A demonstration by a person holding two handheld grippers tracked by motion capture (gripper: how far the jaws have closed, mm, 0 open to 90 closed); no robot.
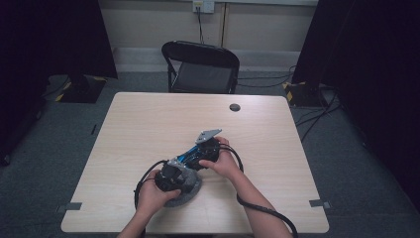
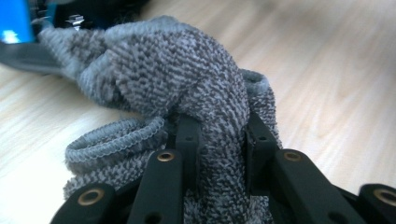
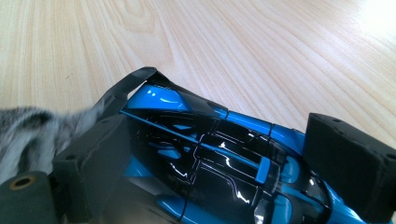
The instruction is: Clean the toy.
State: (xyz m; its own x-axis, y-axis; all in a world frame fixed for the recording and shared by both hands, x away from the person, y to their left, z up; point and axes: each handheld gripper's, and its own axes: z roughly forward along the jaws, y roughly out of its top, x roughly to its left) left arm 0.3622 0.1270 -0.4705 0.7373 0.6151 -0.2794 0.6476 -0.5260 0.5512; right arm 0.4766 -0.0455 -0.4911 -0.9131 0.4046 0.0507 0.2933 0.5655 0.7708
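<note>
A person is sitting at the near side of a pale wooden table [image 1: 148, 124] and is working with 2 hand-held grippers close together near the middle of the front part.

The left gripper [image 2: 219, 140] is grasping a grey knitted cloth [image 2: 187, 79], probably a sock or a sleeve of wool-like material. In the left gripper view a thick fold of this cloth is passing between the 2 black jaws, and the jaws are pressing on it from both sides. A ribbed hem of the cloth is lying just beside the jaws on the table. In the high view the left gripper [image 1: 174, 174] is sitting over the cloth [image 1: 190, 193], which is resting on the table in front of the left hand [image 1: 151, 194].

The right gripper [image 3: 229, 163] is closing around a glossy blue and black toy car [image 3: 219, 158]. In the right gripper view the car body is lying between the 2 black jaw pads, and both pads are touching its sides, so the car is being gripped. The rear wing end of the car is meeting the grey cloth at the left of that view. In the high view the right gripper [image 1: 190, 158] and the right hand [image 1: 225, 161] are just behind the left gripper.

A black folding chair [image 1: 203, 67] is standing behind the table, and a small dark round disc [image 1: 235, 107] is lying near the far edge.
</note>
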